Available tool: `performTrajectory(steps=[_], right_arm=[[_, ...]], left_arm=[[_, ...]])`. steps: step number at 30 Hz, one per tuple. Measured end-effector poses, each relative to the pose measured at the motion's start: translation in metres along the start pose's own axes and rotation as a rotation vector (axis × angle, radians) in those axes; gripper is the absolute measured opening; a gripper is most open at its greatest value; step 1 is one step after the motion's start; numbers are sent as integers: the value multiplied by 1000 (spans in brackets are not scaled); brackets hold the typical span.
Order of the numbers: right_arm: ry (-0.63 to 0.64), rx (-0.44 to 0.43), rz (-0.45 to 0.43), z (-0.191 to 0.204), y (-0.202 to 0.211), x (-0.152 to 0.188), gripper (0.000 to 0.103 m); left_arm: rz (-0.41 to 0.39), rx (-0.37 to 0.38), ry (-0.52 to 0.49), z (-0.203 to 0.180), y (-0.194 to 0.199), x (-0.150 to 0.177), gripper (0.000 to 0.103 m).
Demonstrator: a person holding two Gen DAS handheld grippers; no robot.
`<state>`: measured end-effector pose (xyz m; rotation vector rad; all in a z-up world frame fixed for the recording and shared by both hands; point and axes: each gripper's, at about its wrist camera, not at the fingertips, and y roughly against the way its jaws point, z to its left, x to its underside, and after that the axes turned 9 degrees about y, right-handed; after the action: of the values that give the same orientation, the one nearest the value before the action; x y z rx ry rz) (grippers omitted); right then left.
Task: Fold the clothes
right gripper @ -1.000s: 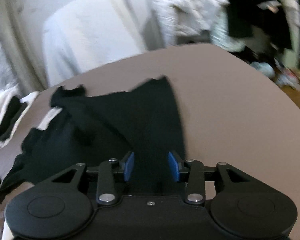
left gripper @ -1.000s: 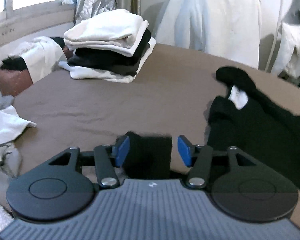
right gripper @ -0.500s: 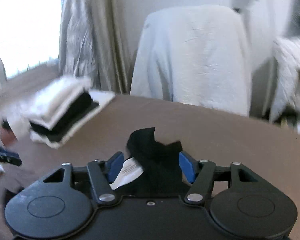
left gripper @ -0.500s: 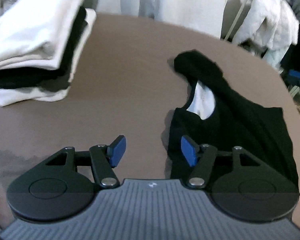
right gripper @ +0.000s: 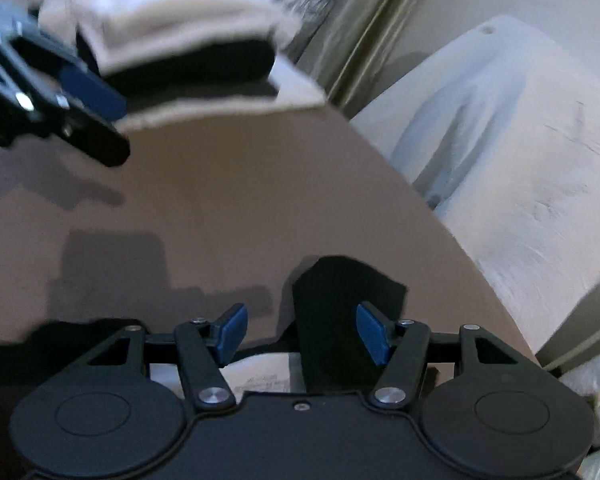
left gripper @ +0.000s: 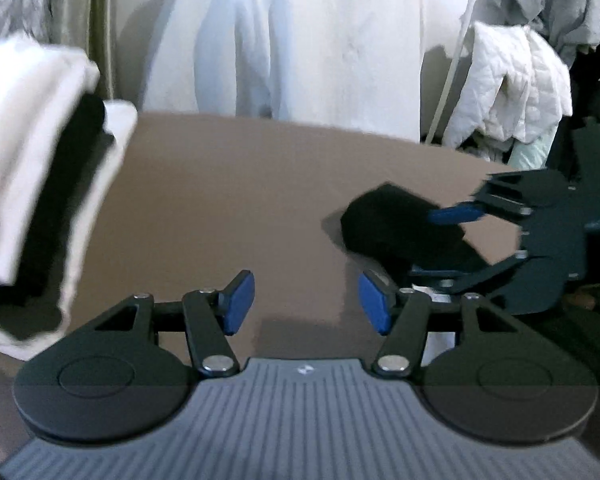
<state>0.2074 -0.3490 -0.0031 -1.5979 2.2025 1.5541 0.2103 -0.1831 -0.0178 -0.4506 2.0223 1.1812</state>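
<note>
Black garment (left gripper: 400, 232): matt cloth; brown surface (left gripper: 240, 200): smooth matt fabric; folded stack (left gripper: 32, 152): soft white and black cloth; left gripper (left gripper: 306, 304): matt black plastic, blue pads, shiny metal rivets.

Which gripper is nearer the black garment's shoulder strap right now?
Right. The right gripper straddles the black garment's shoulder strap, pads not pressing. The left gripper, closing, hangs over bare table beside it.

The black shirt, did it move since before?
Yes. The black shirt lay spread wide across the brown table; now it is bunched narrower, beside the right claw.
</note>
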Motion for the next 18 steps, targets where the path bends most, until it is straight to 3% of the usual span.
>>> performTrajectory(steps=[3,5,6,8,11,13,16,18], right_arm=[[32,38,72,-4,-44,2,59],[44,106,119,-13,-61,7,27],[33,136,126,-20,-64,10,3],[-50,194,80,-42,-49,19,5],[-125,441,0,-70,-7,45,4],[-195,577,-4,-88,21,72,4],[-348,709,64,-114,58,126,5],[-454,692,171,-129,67,167,8]], left_arm=[[60,19,-18,1,-35,3,57],[76,19,-55,-3,-51,4,57],[77,18,-74,-5,-57,4,57],[65,29,-97,-12,-69,4,57],[41,76,-88,-21,-77,3,57],[43,113,-61,-24,-80,7,57],[73,168,-35,-31,-85,12,57],[94,203,-46,-41,-85,21,58]])
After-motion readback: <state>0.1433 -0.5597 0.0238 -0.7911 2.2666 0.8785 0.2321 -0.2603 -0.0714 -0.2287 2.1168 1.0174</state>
